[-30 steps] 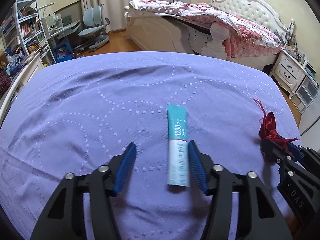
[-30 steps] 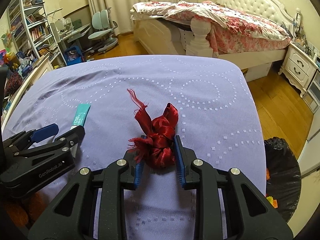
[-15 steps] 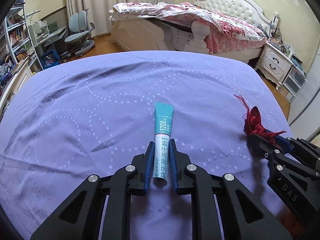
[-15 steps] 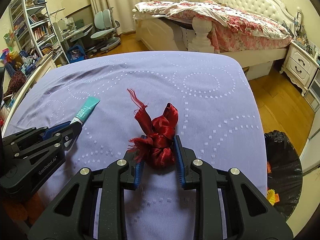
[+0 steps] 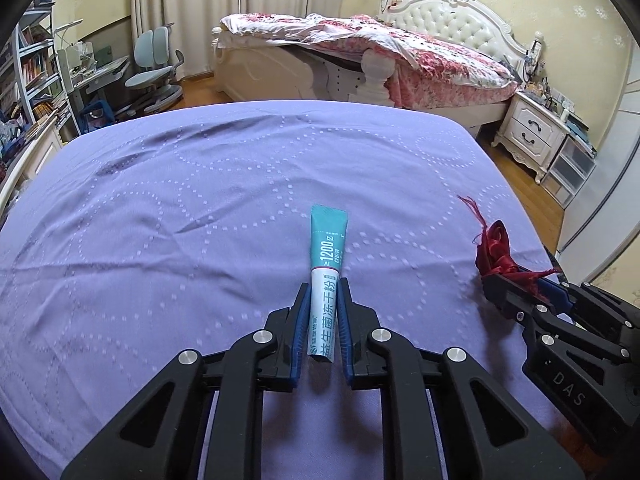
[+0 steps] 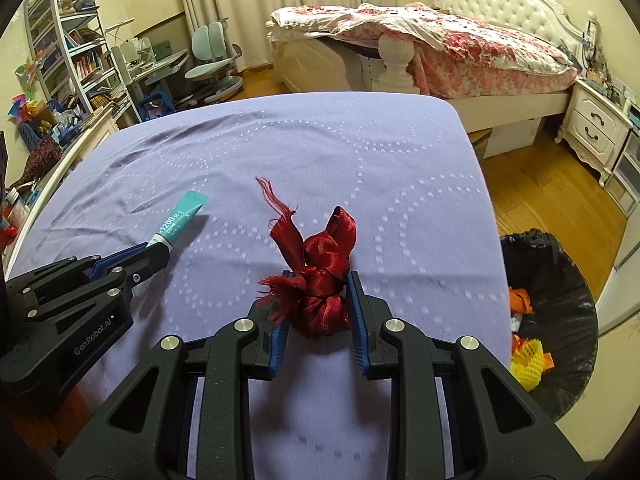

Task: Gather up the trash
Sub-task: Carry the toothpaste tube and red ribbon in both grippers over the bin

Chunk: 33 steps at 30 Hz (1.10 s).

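Both grippers point forward and steeply down over the bench [image 5: 168, 208], which is draped in a smooth lilac cloth stitched with dotted rings and lightly creased on its far left. The left gripper [image 5: 323, 300] has its blue ribbed fingers [image 5: 301, 320] pinching a slim sachet [image 5: 326, 276], flat and stick-shaped, glossy teal at the far half and white with printed characters at the near half; the near half sits between the fingers and the teal end juts out well beyond their tips, lifted off the cloth. To the right of these fingers, the right gripper [image 6: 318, 300] holds a wad of dark red ribbon [image 6: 320, 280], shiny satin, knotted into a lump with frayed, thready ends; its blue fingers [image 6: 358, 320] press on both sides of the knot, while two loose tails stand up past the fingertips. Right of the right fingers and below the bench edge, a bin lined with a crinkled black bag [image 6: 560, 320] holds yellow foam netting and orange scraps. Beyond both sets of fingers stands a bed [image 5: 400, 60] with a tufted white headboard and a rumpled pink floral quilt.
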Motion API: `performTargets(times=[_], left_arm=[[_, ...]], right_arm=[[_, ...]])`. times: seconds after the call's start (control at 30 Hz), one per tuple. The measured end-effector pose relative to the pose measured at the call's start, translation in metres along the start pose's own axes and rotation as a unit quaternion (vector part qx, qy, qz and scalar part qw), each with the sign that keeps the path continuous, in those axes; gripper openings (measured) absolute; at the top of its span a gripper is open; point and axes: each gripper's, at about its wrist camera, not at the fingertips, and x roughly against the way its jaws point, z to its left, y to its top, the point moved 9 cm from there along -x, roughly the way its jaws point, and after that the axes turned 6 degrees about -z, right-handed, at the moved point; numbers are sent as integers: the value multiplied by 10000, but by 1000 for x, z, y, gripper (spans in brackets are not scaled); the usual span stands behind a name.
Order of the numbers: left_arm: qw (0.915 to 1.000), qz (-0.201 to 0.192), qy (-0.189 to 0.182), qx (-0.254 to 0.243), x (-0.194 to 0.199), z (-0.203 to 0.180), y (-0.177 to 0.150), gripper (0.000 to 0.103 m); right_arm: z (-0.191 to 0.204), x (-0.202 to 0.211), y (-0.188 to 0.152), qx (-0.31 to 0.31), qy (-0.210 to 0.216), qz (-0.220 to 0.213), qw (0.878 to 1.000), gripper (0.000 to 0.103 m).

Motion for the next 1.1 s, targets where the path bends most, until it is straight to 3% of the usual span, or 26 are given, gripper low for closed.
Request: performTargets(times=[0.33, 1.1], left_arm=[[9991, -165, -289, -278, 22, -44, -11, 16], [9900, -493, -834, -1021, 35, -153, -11, 16]], right_arm=[[-23, 42, -21, -230, -134, -199, 9994, 26], [-136, 106, -44, -1019, -1005, -698, 9872, 26]])
